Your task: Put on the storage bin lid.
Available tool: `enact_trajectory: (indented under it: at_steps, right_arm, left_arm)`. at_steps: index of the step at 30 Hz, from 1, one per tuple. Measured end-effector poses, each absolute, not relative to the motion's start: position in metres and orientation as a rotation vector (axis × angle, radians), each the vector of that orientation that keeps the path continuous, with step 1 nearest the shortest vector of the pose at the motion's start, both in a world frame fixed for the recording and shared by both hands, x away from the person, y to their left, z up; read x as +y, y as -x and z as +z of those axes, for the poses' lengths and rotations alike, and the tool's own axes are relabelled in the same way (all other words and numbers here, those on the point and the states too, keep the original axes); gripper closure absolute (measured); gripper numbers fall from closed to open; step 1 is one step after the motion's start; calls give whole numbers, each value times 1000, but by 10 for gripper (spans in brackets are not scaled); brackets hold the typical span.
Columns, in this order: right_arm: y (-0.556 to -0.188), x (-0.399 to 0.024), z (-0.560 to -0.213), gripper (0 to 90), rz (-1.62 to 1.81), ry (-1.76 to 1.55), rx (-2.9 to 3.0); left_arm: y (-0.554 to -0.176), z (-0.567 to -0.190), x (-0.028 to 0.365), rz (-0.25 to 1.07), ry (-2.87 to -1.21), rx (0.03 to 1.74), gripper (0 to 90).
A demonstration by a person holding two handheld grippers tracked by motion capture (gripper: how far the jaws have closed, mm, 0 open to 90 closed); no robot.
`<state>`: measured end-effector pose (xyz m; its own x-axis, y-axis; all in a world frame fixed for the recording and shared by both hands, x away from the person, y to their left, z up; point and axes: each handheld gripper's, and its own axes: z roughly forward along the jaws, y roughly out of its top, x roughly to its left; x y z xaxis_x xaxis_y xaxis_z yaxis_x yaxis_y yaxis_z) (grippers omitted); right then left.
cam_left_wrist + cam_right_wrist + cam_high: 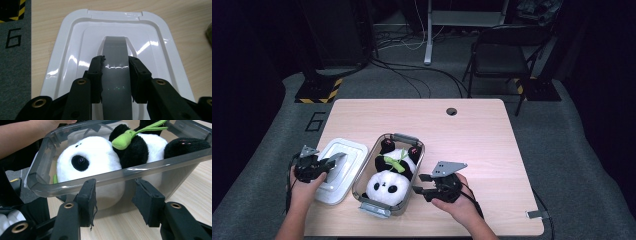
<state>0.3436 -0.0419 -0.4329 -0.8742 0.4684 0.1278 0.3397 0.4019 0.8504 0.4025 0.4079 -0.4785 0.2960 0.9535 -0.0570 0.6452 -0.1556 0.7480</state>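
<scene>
A white plastic lid (349, 152) (75, 37) lies flat on the table's left part, with a grey strap handle (115, 50) along its middle. My left gripper (331, 162) (115, 61) is shut on that handle, a pad on each side of it. Right of the lid stands a clear grey box (361, 176) (160, 165) with a plush panda (389, 179) (95, 157) lying inside, a green leaf on its chest. My right gripper (419, 183) (115, 188) is open just outside the box's right wall, its jaws apart and holding nothing.
The wooden table (492, 145) has bare room to the right and behind the box, and a cable hole (451, 111) near its far edge. A folding chair (504, 50) and cables stand on the floor beyond. A person's forearm (22, 135) is behind the box.
</scene>
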Motion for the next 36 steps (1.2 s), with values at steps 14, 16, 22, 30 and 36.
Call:
enact_trajectory:
  at_steps: [14,16,22,30,36]
  right_arm:
    - [-344,-29,-432,515,1520,-716,2521]
    - [-343,-26,-431,515,1512,-705,2517]
    - [-345,-21,-431,514,1513,-714,2507]
    - [-345,-18,-432,505,1505,-735,2492]
    - [-346,-18,-433,495,1497,-743,2492]
  left_arm:
    - [-388,-447,410,560,-1879,1386,667]
    - [-386,-442,411,560,-1879,1381,667]
    - [-380,-426,414,546,-1871,1368,666]
    - [-378,-417,419,529,-1864,1371,667]
    - [-379,-405,418,515,-1852,1362,666]
